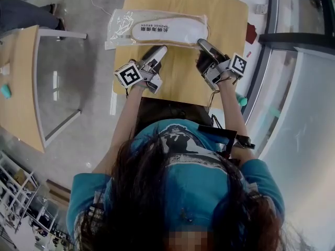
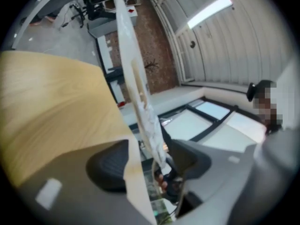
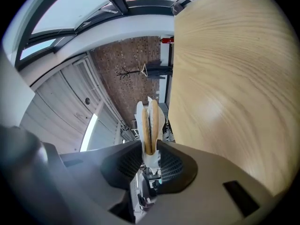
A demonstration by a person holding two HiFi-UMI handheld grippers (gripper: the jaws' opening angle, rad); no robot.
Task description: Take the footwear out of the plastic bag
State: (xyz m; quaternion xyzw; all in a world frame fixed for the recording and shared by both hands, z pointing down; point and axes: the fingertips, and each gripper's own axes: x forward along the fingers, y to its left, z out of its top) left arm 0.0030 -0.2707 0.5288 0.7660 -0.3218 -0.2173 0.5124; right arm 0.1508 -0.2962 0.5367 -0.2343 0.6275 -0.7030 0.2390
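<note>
Across the far half of the light wooden table lies the clear plastic bag, stretched crosswise. The footwear is inside it: a flat white pair printed with dark lettering. The bag's open-looking, empty end points to the left in the head view, and the footwear fills the rest. The left gripper reaches to the bag's near edge at about its middle. In the left gripper view its jaws stand well apart. The thin edge of the bag runs between them, closer to the jaw on the right of that view, and neither pad presses on it. The right gripper meets the bag's right end. In the right gripper view its jaws are drawn in and pinch that end of the bag. Two tan soles stand edge-on just beyond the pads, wrapped in the film. Both grippers point roughly level, away from the person, each with its marker cube turned up toward the head camera. The person, in a blue shirt, stands at the table's near edge with both forearms stretched forward. A second wooden table stands well apart at the left, across bare grey floor.
</note>
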